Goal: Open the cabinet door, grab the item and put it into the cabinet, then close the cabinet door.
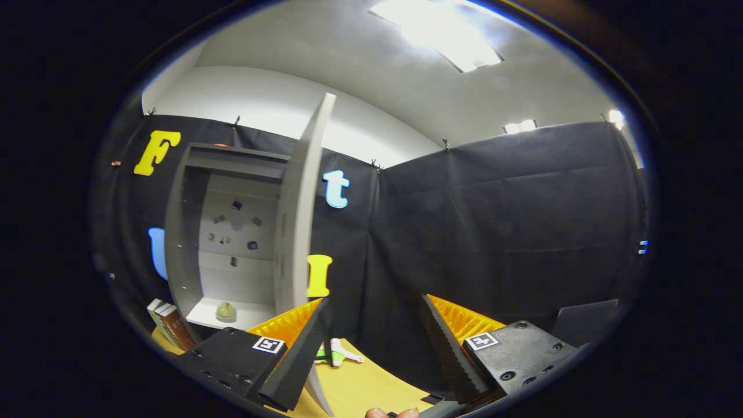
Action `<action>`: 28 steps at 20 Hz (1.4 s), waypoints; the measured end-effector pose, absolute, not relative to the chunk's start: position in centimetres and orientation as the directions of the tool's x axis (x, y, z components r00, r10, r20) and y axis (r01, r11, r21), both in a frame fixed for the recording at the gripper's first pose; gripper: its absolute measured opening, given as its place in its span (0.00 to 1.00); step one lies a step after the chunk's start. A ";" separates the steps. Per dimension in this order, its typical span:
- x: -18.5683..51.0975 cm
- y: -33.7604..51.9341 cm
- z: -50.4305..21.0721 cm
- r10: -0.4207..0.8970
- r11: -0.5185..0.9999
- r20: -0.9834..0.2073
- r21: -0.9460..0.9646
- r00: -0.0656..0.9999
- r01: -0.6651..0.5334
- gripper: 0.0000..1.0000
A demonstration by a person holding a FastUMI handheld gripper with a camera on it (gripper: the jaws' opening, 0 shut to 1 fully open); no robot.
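Gripper view: gripper [376, 307] agape beside door [302, 203] edge

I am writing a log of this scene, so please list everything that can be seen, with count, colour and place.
cabinet: one, grey, beyond the left finger, on the table
cabinet door: one, grey, swung open, edge-on ahead of the left finger
green item: one, on the cabinet's bottom shelf
books: two or so, beside the cabinet
white and green object: one, lying on the table between the fingers
table: one, yellowish
gripper: one, open, holding nothing
fingertips: person's, beneath the gripper
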State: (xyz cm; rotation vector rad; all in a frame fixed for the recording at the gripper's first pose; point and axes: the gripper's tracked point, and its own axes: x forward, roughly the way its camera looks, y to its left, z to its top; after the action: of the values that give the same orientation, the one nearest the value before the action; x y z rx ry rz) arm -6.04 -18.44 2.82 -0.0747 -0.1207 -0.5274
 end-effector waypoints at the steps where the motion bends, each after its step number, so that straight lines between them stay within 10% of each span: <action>1: -5.5 -19.8 2.0 -0.513 0.853 0.118 -0.040 0.850 0.520 0.97; 28: 4.7 -15.5 -5.5 -0.290 0.953 -0.119 0.061 0.950 0.298 0.96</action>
State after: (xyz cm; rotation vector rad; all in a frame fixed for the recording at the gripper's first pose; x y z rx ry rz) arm 4.71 -15.46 -5.46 0.0789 0.1092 -0.2993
